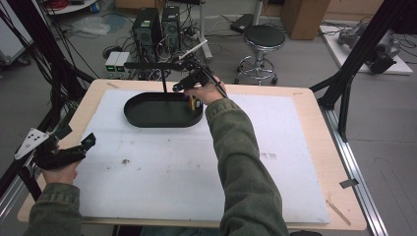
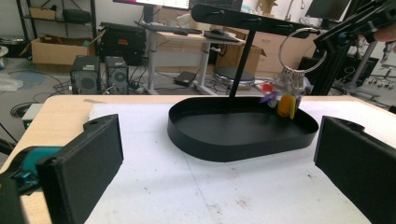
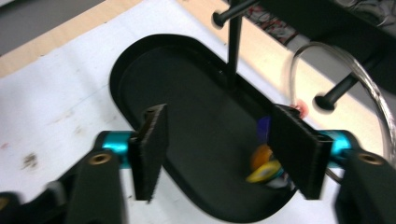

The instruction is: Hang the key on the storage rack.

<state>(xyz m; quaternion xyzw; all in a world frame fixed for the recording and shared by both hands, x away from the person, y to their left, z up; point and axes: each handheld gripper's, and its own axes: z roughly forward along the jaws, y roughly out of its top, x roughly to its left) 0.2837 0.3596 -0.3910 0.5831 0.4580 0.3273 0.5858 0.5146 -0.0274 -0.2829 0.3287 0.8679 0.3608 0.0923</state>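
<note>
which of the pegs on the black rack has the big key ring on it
The peg at the rack's end nearest the right gripper: the metal ring hangs around it, keys and tags dangling over the black tray. The other pegs are bare.

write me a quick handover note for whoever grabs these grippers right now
Left claw: open, holding nothing, low over the near left edge of the white mat.
Right claw: open, up at the black rack, above the black tray.
Key bunch: hangs on its big ring from the rack's end, tags dangling over the tray's end. In the right gripper view the ring seems looped over a peg, though blur makes that unsure.
Done: keys appear hung, claw let go.
Left: check that the ring sits on the peg, then probably back the right claw away.
</note>
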